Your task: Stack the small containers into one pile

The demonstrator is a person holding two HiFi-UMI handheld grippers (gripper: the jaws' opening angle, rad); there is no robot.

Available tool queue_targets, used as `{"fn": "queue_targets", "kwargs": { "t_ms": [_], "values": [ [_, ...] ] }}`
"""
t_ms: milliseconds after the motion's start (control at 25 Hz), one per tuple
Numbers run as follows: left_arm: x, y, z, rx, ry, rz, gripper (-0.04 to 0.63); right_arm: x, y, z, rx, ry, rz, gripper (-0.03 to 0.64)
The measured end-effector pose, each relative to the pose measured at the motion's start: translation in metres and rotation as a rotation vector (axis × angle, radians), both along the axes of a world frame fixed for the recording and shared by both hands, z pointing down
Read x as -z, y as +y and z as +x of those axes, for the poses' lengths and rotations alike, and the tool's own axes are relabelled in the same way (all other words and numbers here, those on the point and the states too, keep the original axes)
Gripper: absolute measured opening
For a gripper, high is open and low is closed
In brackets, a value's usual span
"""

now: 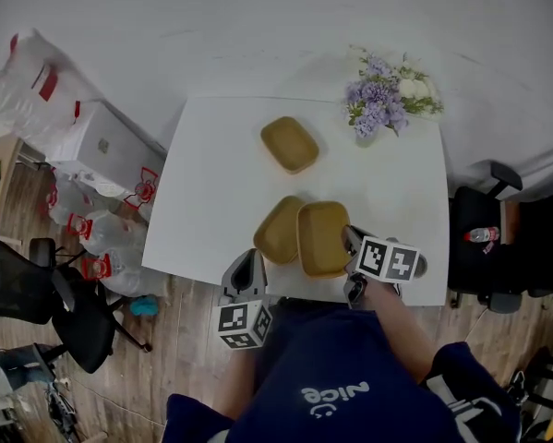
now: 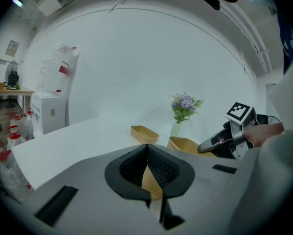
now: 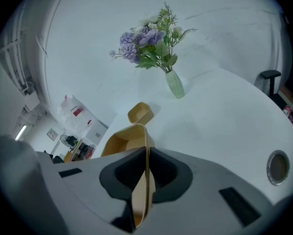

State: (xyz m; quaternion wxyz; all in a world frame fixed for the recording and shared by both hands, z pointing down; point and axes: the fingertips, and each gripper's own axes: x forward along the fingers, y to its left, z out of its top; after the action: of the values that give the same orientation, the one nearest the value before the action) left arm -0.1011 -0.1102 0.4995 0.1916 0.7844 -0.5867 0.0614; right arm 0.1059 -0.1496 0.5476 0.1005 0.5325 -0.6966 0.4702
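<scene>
The left gripper [image 2: 147, 149] is clamped on the near wall of a shallow mustard-yellow plastic container with rounded corners [image 1: 278, 230], a strip of that wall pinched between its dark pads; this container sits at the near edge of the white table [image 1: 211, 173], its long axis running away from the person and leaning a little to the right. Just to its right is a second mustard-yellow container of the same shape [image 1: 323, 237], its long axis running almost straight away from the person; its left rim overlaps the first container's right side, and it looks slightly raised, though the head view does not settle that. The right gripper [image 3: 146, 153] is closed on this second container's thin near rim, which stands edge-on between its pads. So the move ahead turns on a short shift leftward: the right-hand container must come squarely over the left-hand one, with the two long axes brought into line, before it can drop in. The third matching container [image 1: 289, 143] lies farther out on the table, well apart from both grippers, and seems about equally far from each.
</scene>
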Motion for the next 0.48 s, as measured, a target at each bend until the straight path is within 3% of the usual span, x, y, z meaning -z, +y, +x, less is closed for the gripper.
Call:
{"fn": "queue_targets", "kwargs": {
  "t_ms": [480],
  "values": [
    [0.001, 0.012, -0.025, 0.038, -0.011, -0.008, 0.018, -0.001, 0.003, -0.035, -0.122, -0.058, -0.02, 0.057]
  ]
}}
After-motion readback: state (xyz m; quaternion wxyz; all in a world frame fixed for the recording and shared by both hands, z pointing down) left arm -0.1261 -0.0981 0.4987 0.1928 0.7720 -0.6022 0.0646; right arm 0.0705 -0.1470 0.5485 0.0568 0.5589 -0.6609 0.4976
